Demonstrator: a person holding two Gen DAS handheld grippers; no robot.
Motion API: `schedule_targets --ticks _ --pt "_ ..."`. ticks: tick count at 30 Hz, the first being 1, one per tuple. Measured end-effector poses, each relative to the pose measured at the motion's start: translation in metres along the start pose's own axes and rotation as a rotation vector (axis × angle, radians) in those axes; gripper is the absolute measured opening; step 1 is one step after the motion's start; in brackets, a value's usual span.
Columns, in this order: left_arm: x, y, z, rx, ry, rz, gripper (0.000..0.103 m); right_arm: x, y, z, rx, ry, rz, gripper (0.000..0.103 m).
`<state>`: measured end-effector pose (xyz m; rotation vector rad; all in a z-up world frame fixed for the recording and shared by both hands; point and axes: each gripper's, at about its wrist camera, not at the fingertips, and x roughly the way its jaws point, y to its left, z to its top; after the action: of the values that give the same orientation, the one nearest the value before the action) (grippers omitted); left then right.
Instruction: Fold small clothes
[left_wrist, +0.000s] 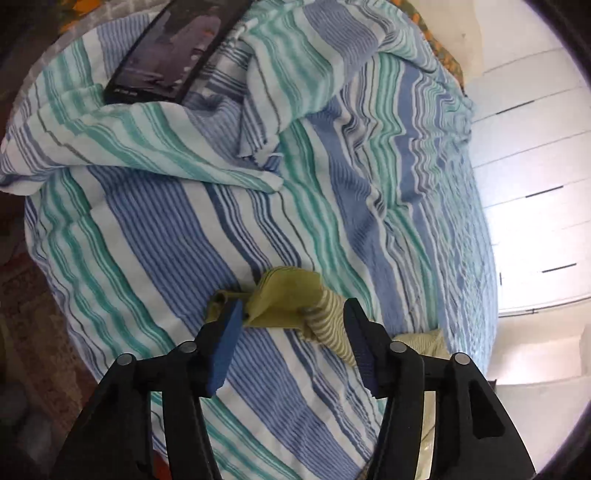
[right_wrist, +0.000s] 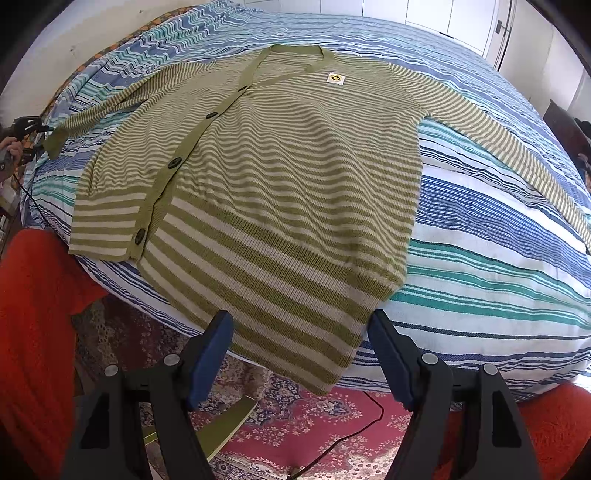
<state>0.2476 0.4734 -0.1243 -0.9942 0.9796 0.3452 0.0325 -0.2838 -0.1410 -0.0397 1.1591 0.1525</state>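
Note:
A green and cream striped cardigan (right_wrist: 280, 177) with dark buttons and a smiley patch lies flat, front up, on the striped bedspread (right_wrist: 498, 258). Its sleeves spread left and right. My right gripper (right_wrist: 300, 325) is open, its jaws on either side of the cardigan's bottom hem at the bed's near edge. My left gripper (left_wrist: 293, 314) is open around the green cuff (left_wrist: 284, 299) of the left sleeve; the cuff lies between the jaws, touching the left pad. The left gripper also shows far left in the right wrist view (right_wrist: 27, 127).
A dark flat rectangular object (left_wrist: 173, 48) lies on the rumpled bedspread (left_wrist: 155, 229) at the far end. A patterned red rug (right_wrist: 295, 417) with a black cable lies below the bed's edge. Red cloth (right_wrist: 33, 314) sits at both lower sides. White cupboard doors (left_wrist: 535, 166) stand to the right.

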Motion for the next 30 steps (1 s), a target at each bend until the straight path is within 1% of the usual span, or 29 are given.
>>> schedule_targets --ticks 1,2,5,7,8,10,12,13,15,17,19,20,21,22,23,24,25,26,27,28,29,30 --pt "0.000 0.000 -0.004 0.055 -0.002 0.031 0.060 0.000 0.001 0.000 -0.001 -0.002 0.000 0.075" --pt "0.002 -0.005 -0.012 0.139 0.000 0.068 0.060 -0.001 0.001 -0.001 -0.002 -0.004 -0.002 0.075" --pt "0.007 -0.031 -0.044 0.477 -0.029 0.222 0.060 0.000 0.000 -0.001 0.002 0.001 0.000 0.075" --pt "0.016 -0.048 -0.064 0.679 -0.059 0.326 0.060 0.003 0.000 -0.001 0.001 0.014 0.002 0.075" --pt "0.021 -0.054 -0.069 0.754 -0.075 0.381 0.060 0.004 0.001 -0.001 -0.003 0.022 0.002 0.075" --pt "0.032 -0.062 -0.070 0.849 -0.102 0.455 0.060 0.008 0.004 0.000 -0.014 0.033 0.003 0.075" --pt "0.043 -0.077 -0.073 0.963 -0.131 0.484 0.060 0.010 0.009 0.001 -0.031 0.040 -0.003 0.075" --pt "0.049 -0.086 -0.077 1.042 -0.140 0.494 0.060 0.011 0.012 0.001 -0.042 0.043 -0.008 0.075" --pt "0.064 -0.105 -0.093 1.212 -0.142 0.515 0.060 0.011 0.017 0.002 -0.060 0.048 -0.021 0.075" --pt "0.077 -0.121 -0.112 1.366 -0.127 0.513 0.060 0.012 0.019 0.002 -0.067 0.052 -0.030 0.075" --pt "0.090 -0.132 -0.129 1.479 -0.126 0.520 0.066 0.012 0.020 0.002 -0.065 0.059 -0.038 0.075" --pt "0.097 -0.136 -0.134 1.523 -0.119 0.518 0.072 0.013 0.020 0.003 -0.063 0.063 -0.042 0.075" --pt "0.101 -0.139 -0.139 1.561 -0.103 0.511 0.072 0.014 0.020 0.003 -0.062 0.066 -0.046 0.075" --pt "0.107 -0.139 -0.141 1.584 -0.058 0.489 0.062 0.015 0.021 0.004 -0.063 0.070 -0.050 0.075" --pt "0.111 -0.140 -0.139 1.570 0.016 0.453 0.018 0.016 0.021 0.004 -0.065 0.074 -0.054 0.075" --pt "0.114 -0.141 -0.127 1.492 0.108 0.415 0.004 0.017 0.022 0.005 -0.067 0.076 -0.058 0.075" --pt "0.110 -0.144 -0.114 1.412 0.122 0.367 0.001 0.018 0.023 0.005 -0.070 0.079 -0.062 0.075" --pt "0.103 -0.149 -0.098 1.334 0.104 0.316 0.001 0.019 0.024 0.005 -0.073 0.083 -0.064 0.075" --pt "0.093 -0.154 -0.079 1.225 0.084 0.256 0.001 0.021 0.025 0.006 -0.077 0.087 -0.067 0.075" --pt "0.082 -0.158 -0.054 1.102 0.052 0.189 0.001 0.023 0.025 0.006 -0.080 0.091 -0.070 0.075" --pt "0.069 -0.160 -0.029 0.977 0.004 0.138 0.000 0.024 0.025 0.006 -0.083 0.094 -0.072 0.075" --pt "0.061 -0.161 -0.006 0.865 -0.049 0.123 0.001 0.025 0.026 0.006 -0.086 0.097 -0.072 0.076"
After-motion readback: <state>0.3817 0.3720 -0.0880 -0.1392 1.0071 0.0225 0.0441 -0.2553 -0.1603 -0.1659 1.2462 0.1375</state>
